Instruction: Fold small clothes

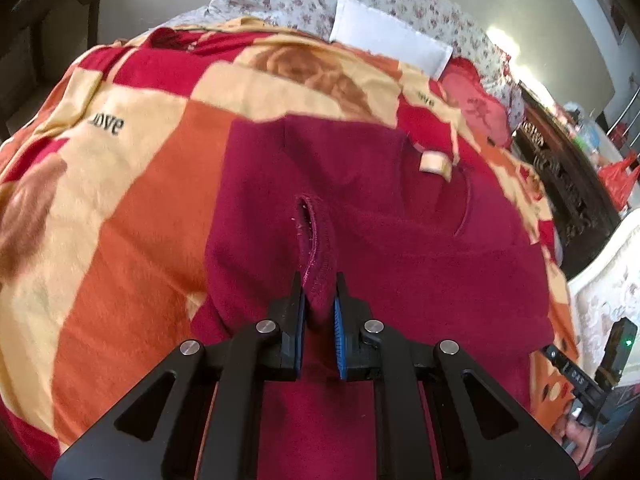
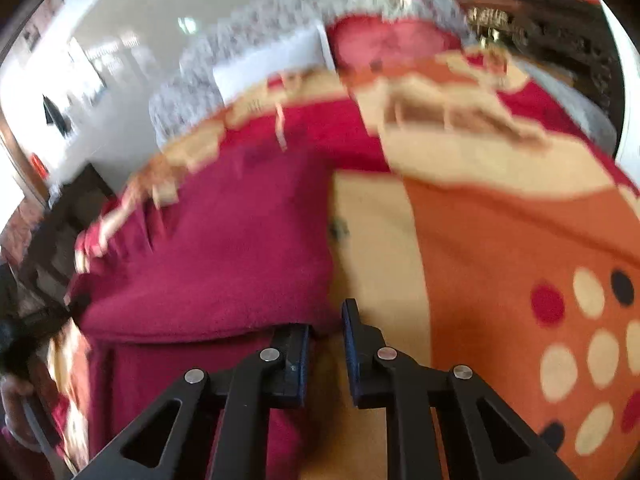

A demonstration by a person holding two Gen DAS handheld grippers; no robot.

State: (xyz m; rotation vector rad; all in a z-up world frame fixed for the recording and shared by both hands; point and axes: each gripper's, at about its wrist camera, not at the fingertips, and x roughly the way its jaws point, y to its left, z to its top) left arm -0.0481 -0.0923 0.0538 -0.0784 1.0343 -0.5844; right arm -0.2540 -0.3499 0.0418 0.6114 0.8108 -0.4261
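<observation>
A dark red fleece garment (image 1: 360, 208) lies spread on a patchwork blanket (image 1: 132, 200). The left gripper (image 1: 319, 300) pinches a raised seam ridge. The right gripper (image 2: 326, 320), jaws parted and empty, hovers at the garment's edge. The fabric looks soft, light and floppy, best taken by its hems.

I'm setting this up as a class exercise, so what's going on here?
A person is folding a dark red garment spread on a patterned blanket on a bed. The left tool pinches a ridge of the fabric. The right tool sits at the garment's edge; the blurred view does not show whether it grips anything.
</observation>
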